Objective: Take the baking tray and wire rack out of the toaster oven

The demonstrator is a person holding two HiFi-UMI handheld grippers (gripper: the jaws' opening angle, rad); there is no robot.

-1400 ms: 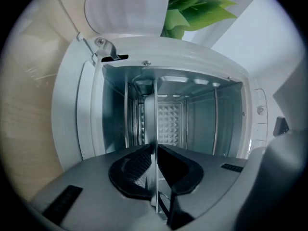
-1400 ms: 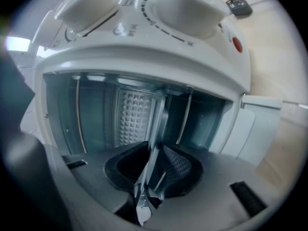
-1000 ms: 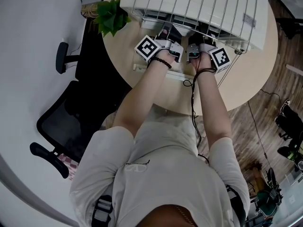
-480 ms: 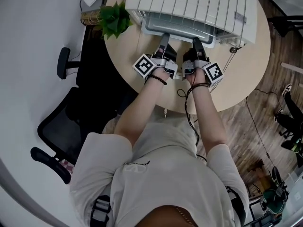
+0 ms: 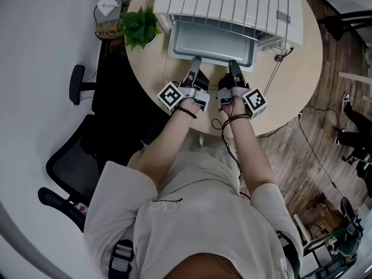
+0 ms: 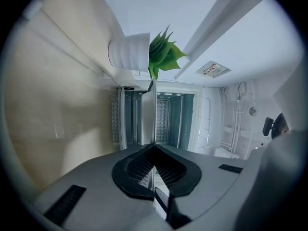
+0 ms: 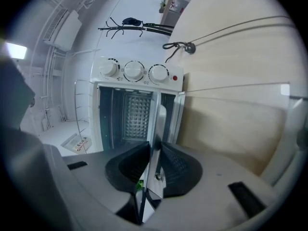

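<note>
1. A round, pale wood table (image 5: pixel 290 92) carried a white toaster oven (image 5: pixel 226 4) at its far side.
2. The baking tray (image 5: pixel 215 42) stood partway out of the oven's open mouth, level above the tabletop, with its back end inside.
3. The left gripper (image 5: pixel 196 61) had its jaws pressed together on the tray's thin front rim, towards the left.
4. The right gripper (image 5: pixel 232 65) pinched the same rim further right, its pads nipping the metal edge.
5. A leafy green plant (image 5: pixel 139 27) in a white pot stood on the table just left of the oven.
6. In the right gripper view, three knobs (image 7: pixel 134 71) showed on the oven's panel, and a thin cable (image 7: pixel 179 46) lay knotted on the wood near them.
7. A black office chair (image 5: pixel 75 156) stood to the person's left over light flooring.
8. To the right the floor (image 5: pixel 325 115) was dark wood plank.
</note>
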